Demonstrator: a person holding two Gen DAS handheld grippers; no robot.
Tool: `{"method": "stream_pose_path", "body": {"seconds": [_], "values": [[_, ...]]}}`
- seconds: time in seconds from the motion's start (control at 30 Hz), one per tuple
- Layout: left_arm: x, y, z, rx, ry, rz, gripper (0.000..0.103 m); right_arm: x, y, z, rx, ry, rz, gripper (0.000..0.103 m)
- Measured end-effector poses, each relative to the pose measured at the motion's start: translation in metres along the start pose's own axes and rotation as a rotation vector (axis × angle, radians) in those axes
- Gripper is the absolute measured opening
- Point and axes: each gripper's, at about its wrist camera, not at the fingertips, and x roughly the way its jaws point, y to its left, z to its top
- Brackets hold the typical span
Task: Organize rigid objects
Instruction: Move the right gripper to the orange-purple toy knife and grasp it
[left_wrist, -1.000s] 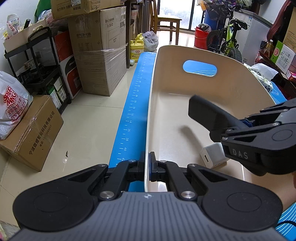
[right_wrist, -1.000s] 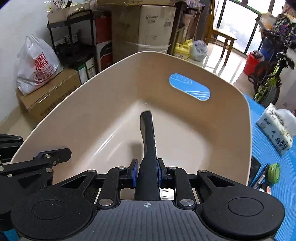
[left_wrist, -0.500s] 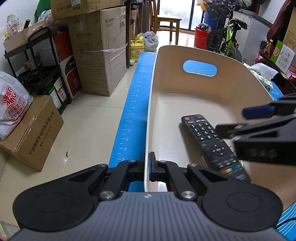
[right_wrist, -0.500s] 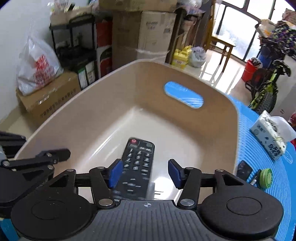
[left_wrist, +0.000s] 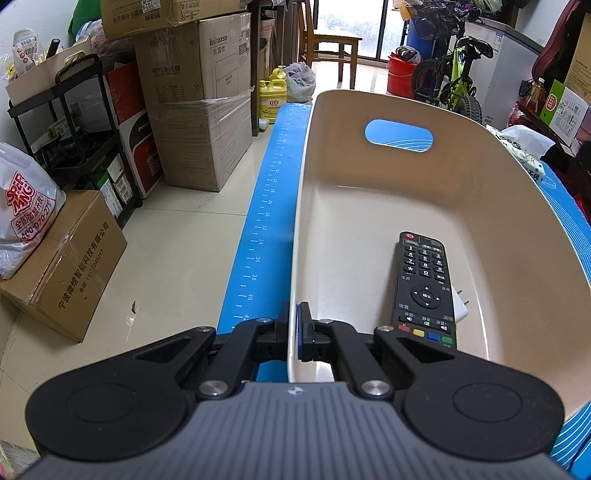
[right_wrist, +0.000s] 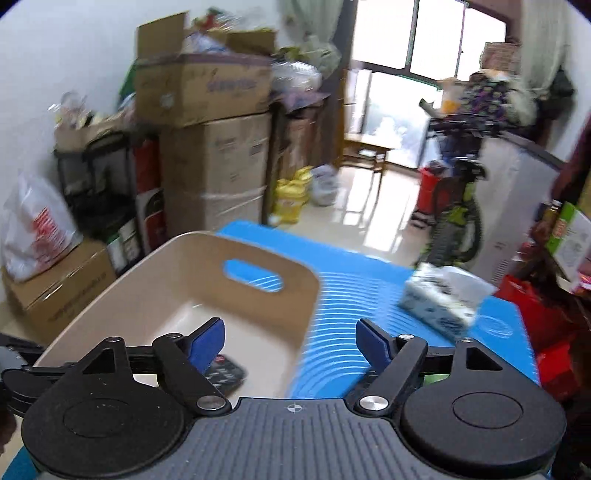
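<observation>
A beige plastic bin (left_wrist: 480, 192) stands on the blue mat. My left gripper (left_wrist: 294, 332) is shut on the bin's near left rim. Face up on the bin's floor lies a black remote control (left_wrist: 424, 288), and a white plug adapter (left_wrist: 461, 306) peeks out from under its right edge. My right gripper (right_wrist: 290, 341) hovers above the bin's right wall (right_wrist: 255, 254); its jaws are opening and nothing is between them. In the blurred right wrist view a corner of the remote (right_wrist: 225, 371) shows under the left finger.
A tissue pack (right_wrist: 443, 299) lies on the blue mat (right_wrist: 369, 295) to the right of the bin. Cardboard boxes (left_wrist: 199, 122), a black shelf cart (left_wrist: 74, 140) and a plastic bag stand on the floor to the left. A bicycle (left_wrist: 454, 85) is at the back.
My right gripper let go of the remote, which now lies flat in the bin. It then opened wider and rose up and to the right, out of the left wrist view. The left gripper stayed put.
</observation>
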Motion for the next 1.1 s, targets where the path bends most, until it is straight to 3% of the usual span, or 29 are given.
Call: {"method": "stream_pose_path", "body": {"seconds": [0.13, 0.3, 0.47, 0.73, 1.1], "values": [[0.0, 0.0, 0.0, 0.0, 0.0, 0.0, 0.003, -0.004, -0.034, -0.017, 0.063, 0.006, -0.052, 0.081], [0.0, 0.0, 0.0, 0.0, 0.0, 0.0, 0.003, 0.007, -0.067, -0.051, 0.121, 0.078, -0.117, 0.084], [0.0, 0.0, 0.0, 0.0, 0.0, 0.0, 0.004, 0.019, -0.083, -0.088, 0.154, 0.126, -0.113, 0.09], [0.0, 0.0, 0.0, 0.0, 0.0, 0.0, 0.004, 0.034, -0.08, -0.121, 0.023, 0.197, 0.001, 0.088], [0.0, 0.0, 0.0, 0.0, 0.0, 0.0, 0.004, 0.057, -0.079, -0.138, -0.141, 0.256, 0.149, 0.082]]}}
